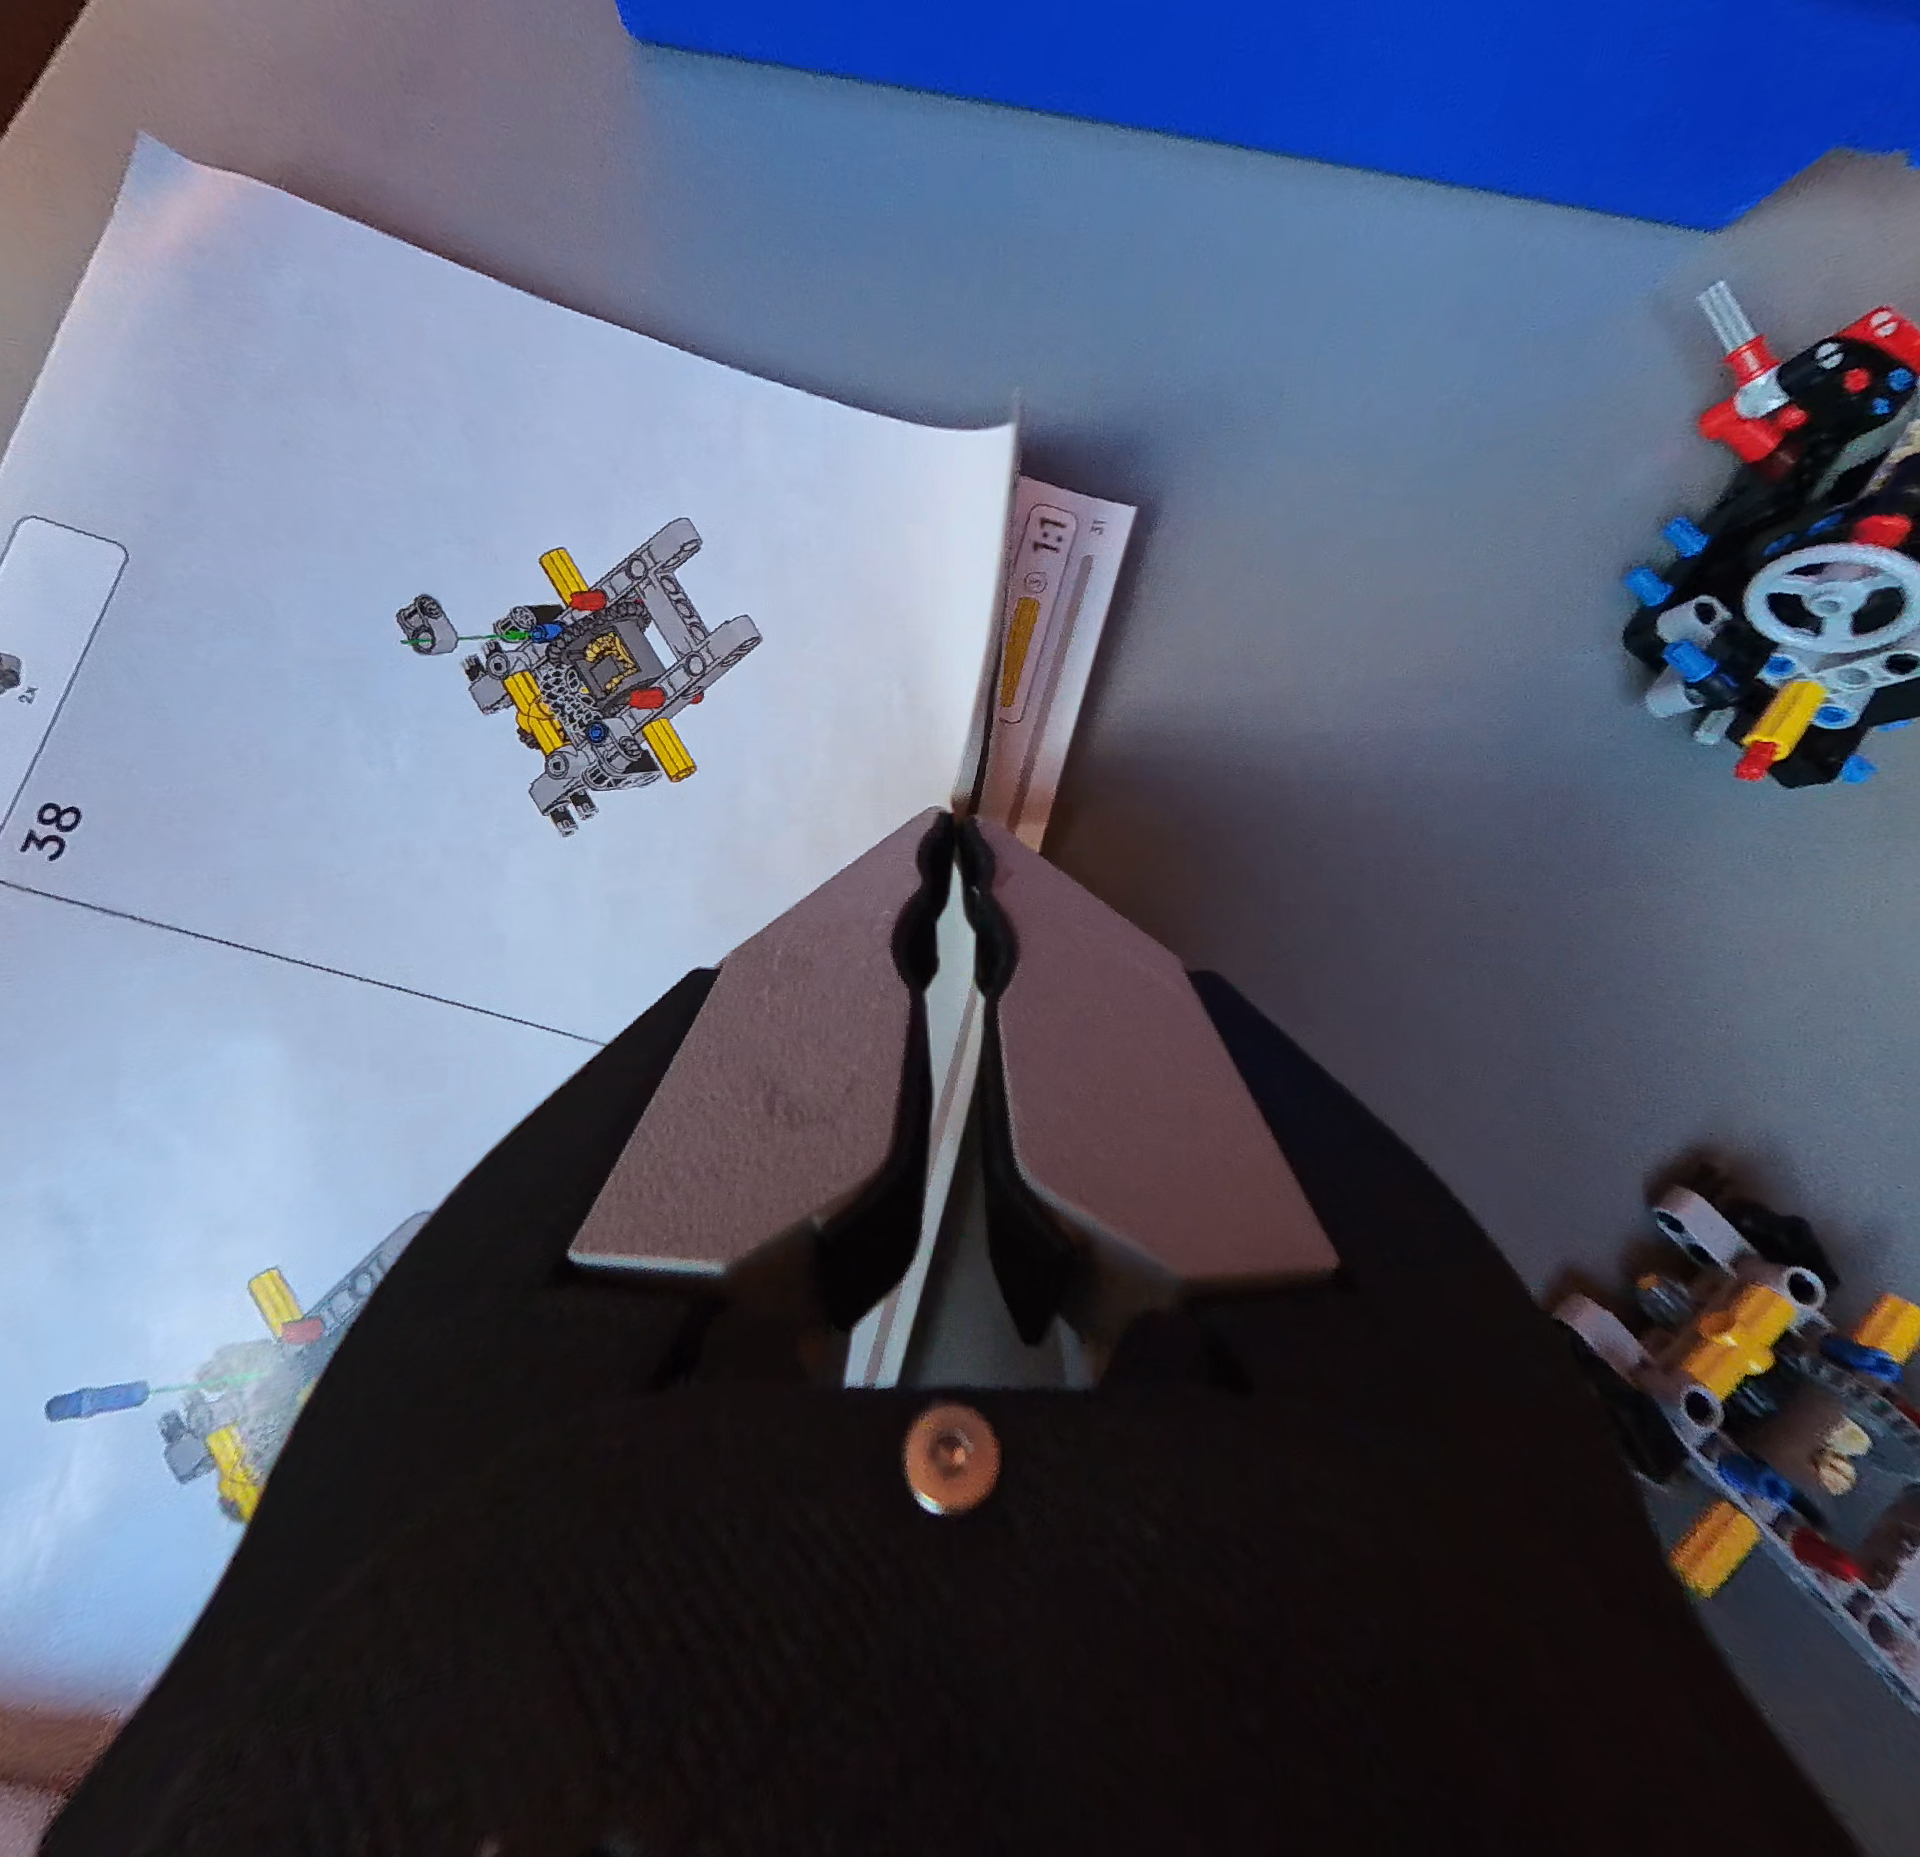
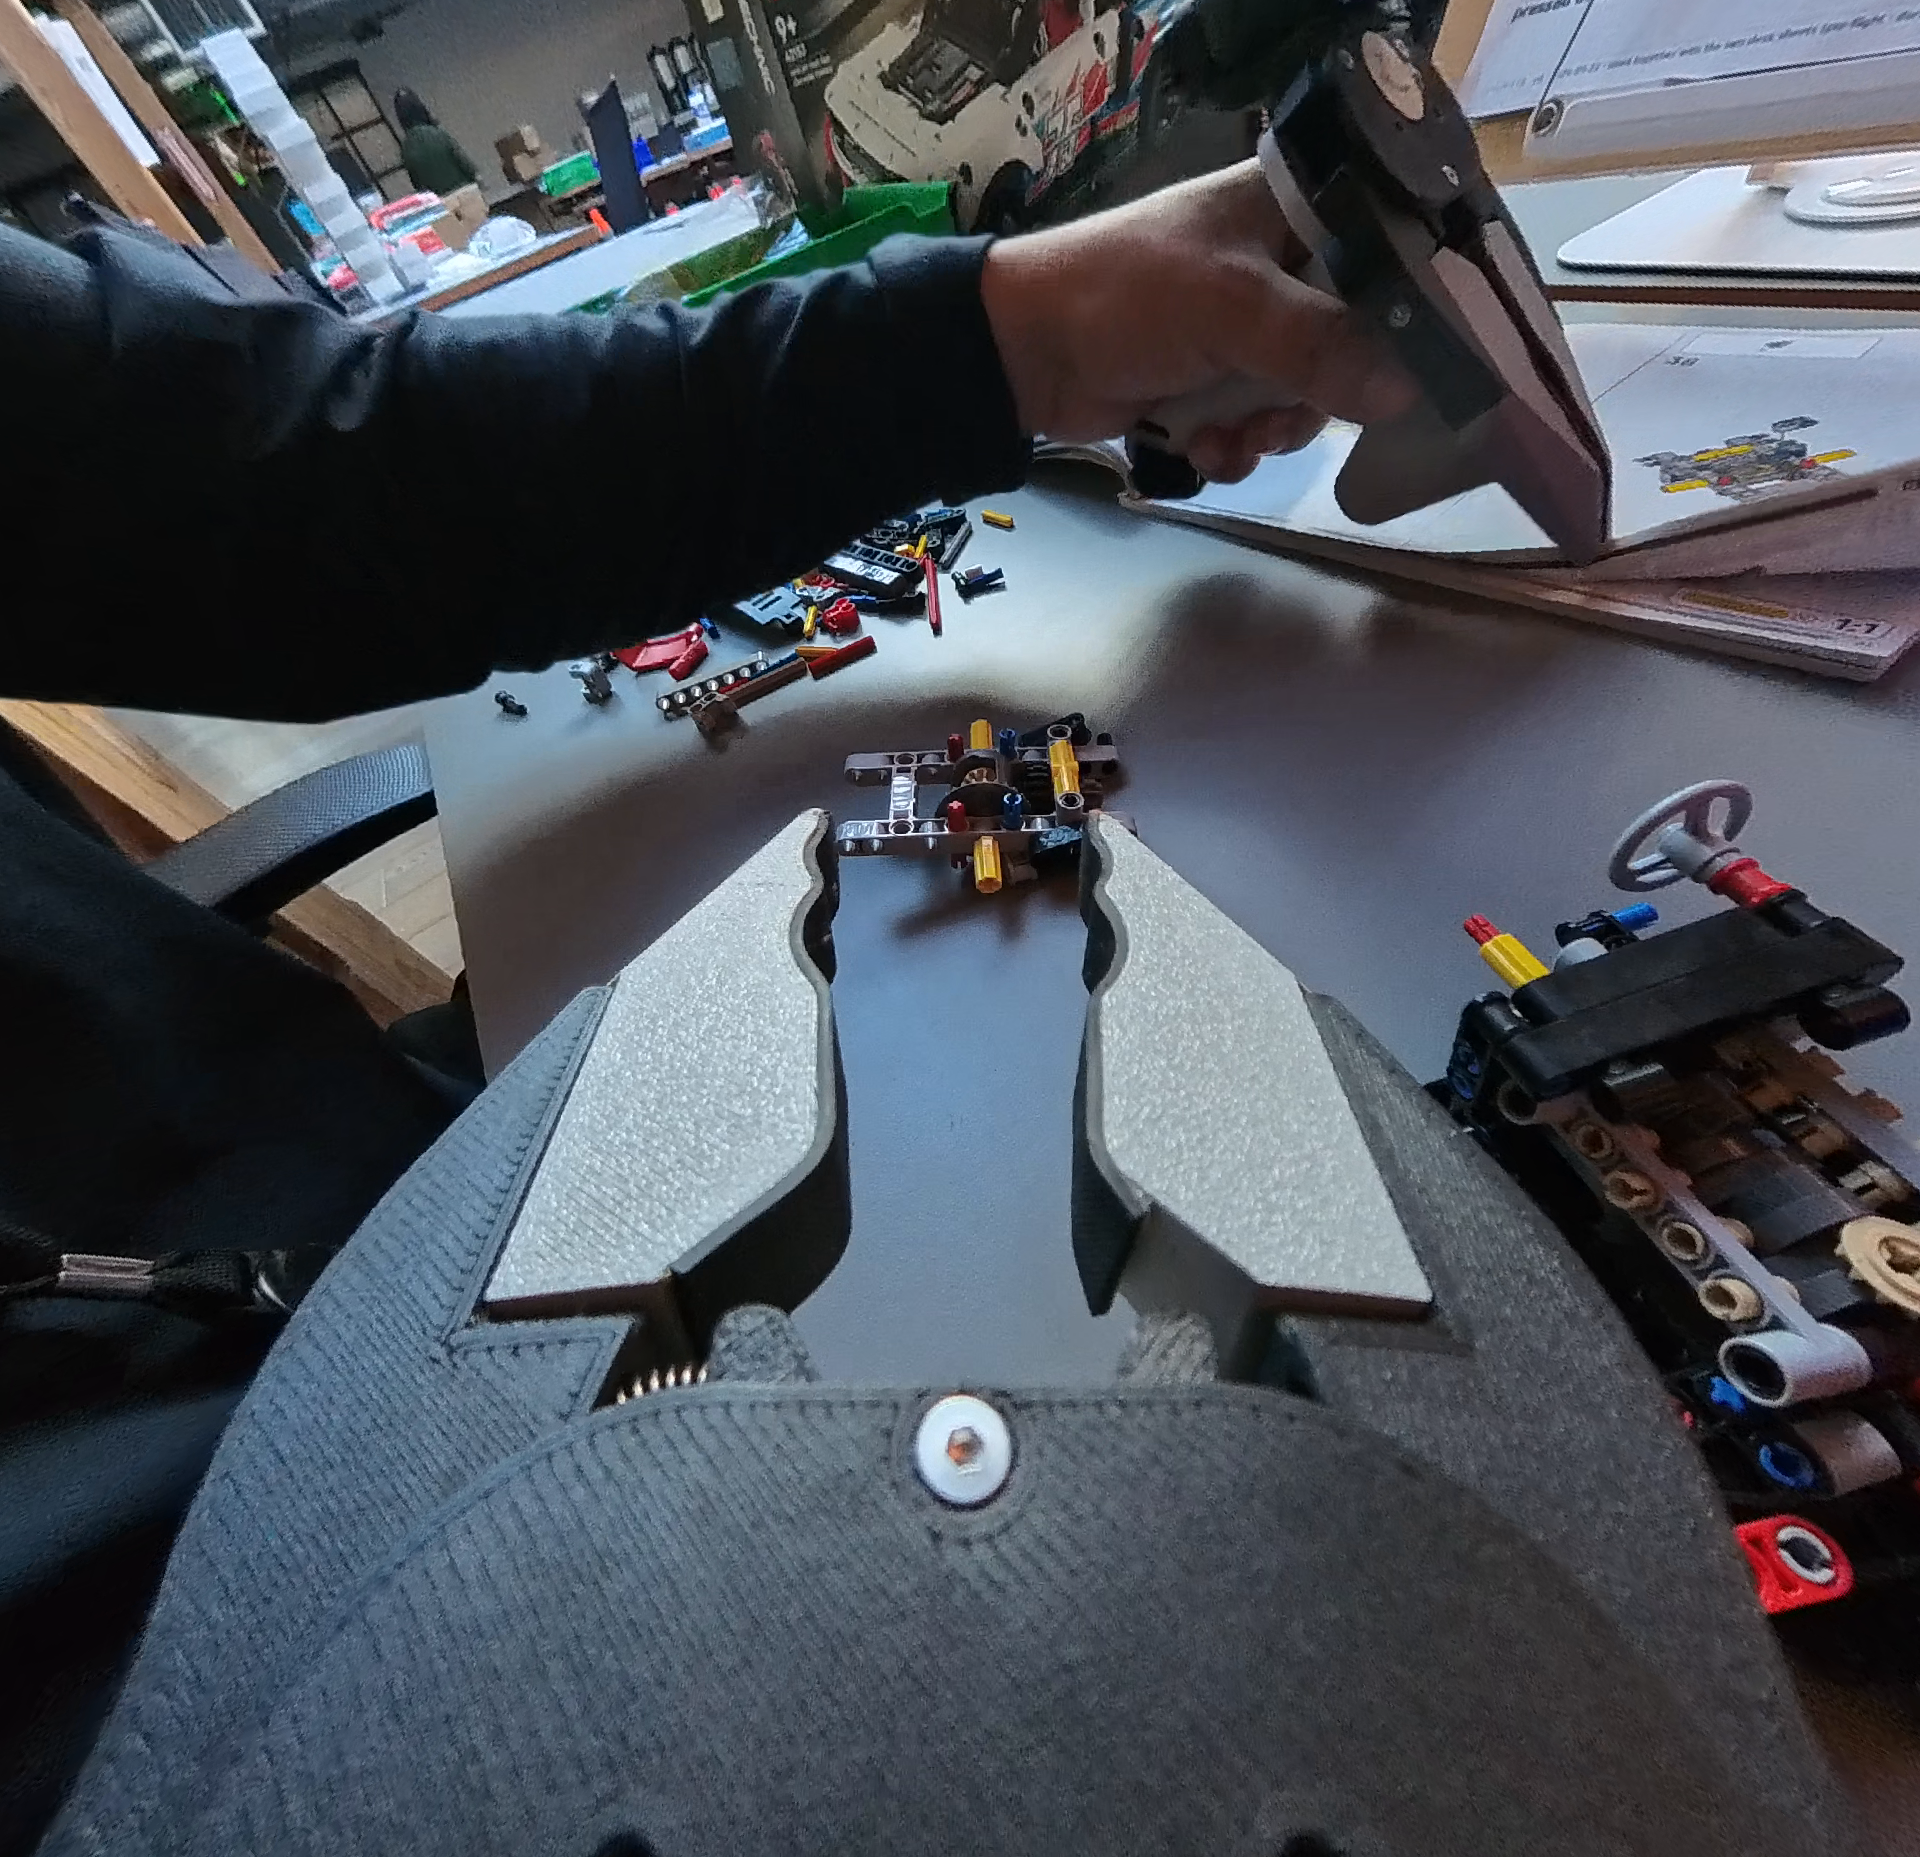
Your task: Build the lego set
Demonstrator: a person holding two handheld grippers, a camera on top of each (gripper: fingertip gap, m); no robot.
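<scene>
My left gripper (image 1: 956, 841) is shut on the edge of a white page (image 1: 520, 457) of an open instruction booklet and holds that page lifted off the pages below. The right wrist view shows it too, with its tips (image 2: 1584, 545) pinching the page of the booklet (image 2: 1714, 477) and a hand (image 2: 1164, 321) on its handle. My right gripper (image 2: 961, 841) is open and empty, low over the dark table (image 2: 1299, 727). A small grey frame assembly (image 2: 982, 794) with yellow, red and blue pins lies just beyond its fingertips, not touched.
A larger black assembly with a grey steering wheel (image 2: 1683, 1059) stands at the right and also shows in the left wrist view (image 1: 1808, 581). Loose parts (image 2: 810, 612) lie at the far left. A blue box (image 1: 1247, 41) stands beyond the booklet. A chair armrest (image 2: 301, 820) is left. Tip to tip, the grippers are about 25 centimetres apart.
</scene>
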